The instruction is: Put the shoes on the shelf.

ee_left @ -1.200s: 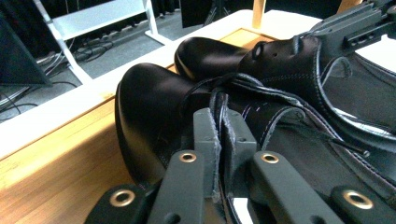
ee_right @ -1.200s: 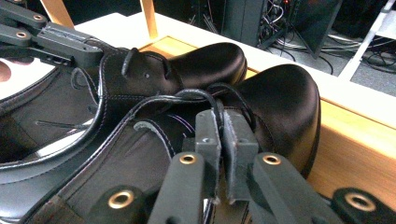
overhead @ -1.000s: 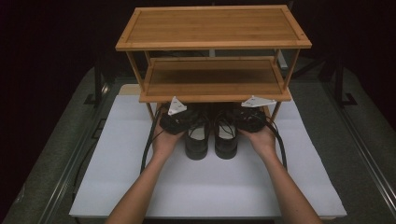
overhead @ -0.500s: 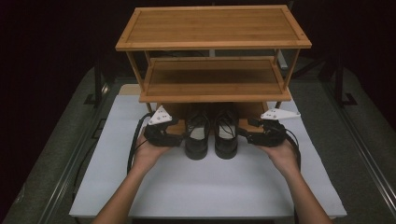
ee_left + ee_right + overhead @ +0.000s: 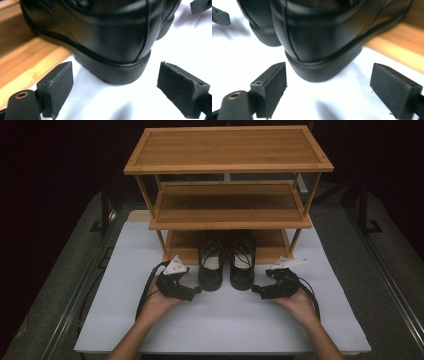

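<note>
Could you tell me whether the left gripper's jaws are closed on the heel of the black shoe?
No: in the left gripper view the left gripper stands wide open, its pads clear of the shoe's heel.

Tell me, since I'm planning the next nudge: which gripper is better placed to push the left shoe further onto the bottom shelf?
Left, probably. The left gripper sits open beside the left shoe, whose heel lies just ahead between its jaws. The right gripper faces the right shoe.

The toes of the black dress shoes (image 5: 226, 257) lay hidden under the bamboo shoe rack's (image 5: 227, 167) middle shelf; both gripper views cropped their uppers and laces.
</note>
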Demonstrator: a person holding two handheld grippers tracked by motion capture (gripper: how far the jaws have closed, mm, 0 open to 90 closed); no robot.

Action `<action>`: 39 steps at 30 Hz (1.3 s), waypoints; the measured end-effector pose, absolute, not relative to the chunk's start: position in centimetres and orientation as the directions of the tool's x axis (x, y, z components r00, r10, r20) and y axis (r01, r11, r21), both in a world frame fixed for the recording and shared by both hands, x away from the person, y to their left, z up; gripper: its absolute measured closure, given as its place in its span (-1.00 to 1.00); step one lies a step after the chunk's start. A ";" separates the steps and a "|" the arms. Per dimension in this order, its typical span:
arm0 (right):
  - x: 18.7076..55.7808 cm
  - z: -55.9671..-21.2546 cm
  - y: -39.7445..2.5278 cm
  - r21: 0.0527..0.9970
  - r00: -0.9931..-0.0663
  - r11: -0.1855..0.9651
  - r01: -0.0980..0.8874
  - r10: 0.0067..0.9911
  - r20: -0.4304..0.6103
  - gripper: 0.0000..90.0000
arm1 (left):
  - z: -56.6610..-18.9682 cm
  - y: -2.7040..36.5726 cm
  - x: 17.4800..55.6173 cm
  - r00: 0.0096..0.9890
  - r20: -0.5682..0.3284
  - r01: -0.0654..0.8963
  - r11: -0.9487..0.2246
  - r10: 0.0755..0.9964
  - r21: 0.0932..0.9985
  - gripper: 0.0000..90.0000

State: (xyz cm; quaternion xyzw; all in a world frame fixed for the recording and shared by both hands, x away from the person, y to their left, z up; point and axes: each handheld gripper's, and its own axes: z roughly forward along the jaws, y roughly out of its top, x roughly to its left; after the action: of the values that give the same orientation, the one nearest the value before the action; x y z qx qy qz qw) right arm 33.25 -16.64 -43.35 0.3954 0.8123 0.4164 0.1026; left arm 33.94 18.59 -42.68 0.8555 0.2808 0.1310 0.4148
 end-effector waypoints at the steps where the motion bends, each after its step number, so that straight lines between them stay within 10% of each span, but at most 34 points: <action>1: 33.3 -43.6 -16.5 0.751 -0.662 0.342 0.565 0.730 0.166 -0.74 | -42.9 18.4 34.0 0.808 -0.009 0.375 -0.503 0.589 0.779 -0.78; 39: 34.0 -45.7 -12.2 0.747 -0.668 0.401 0.530 0.741 0.076 -0.62 | -45.2 14.7 34.8 0.810 0.095 0.344 -0.601 0.579 0.722 -0.69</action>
State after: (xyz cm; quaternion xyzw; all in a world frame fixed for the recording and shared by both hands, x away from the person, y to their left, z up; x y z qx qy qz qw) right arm 33.95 -12.17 -45.70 0.3845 0.8260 0.3894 0.1354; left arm 34.83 14.72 -45.22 0.8798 0.2622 0.1620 0.3619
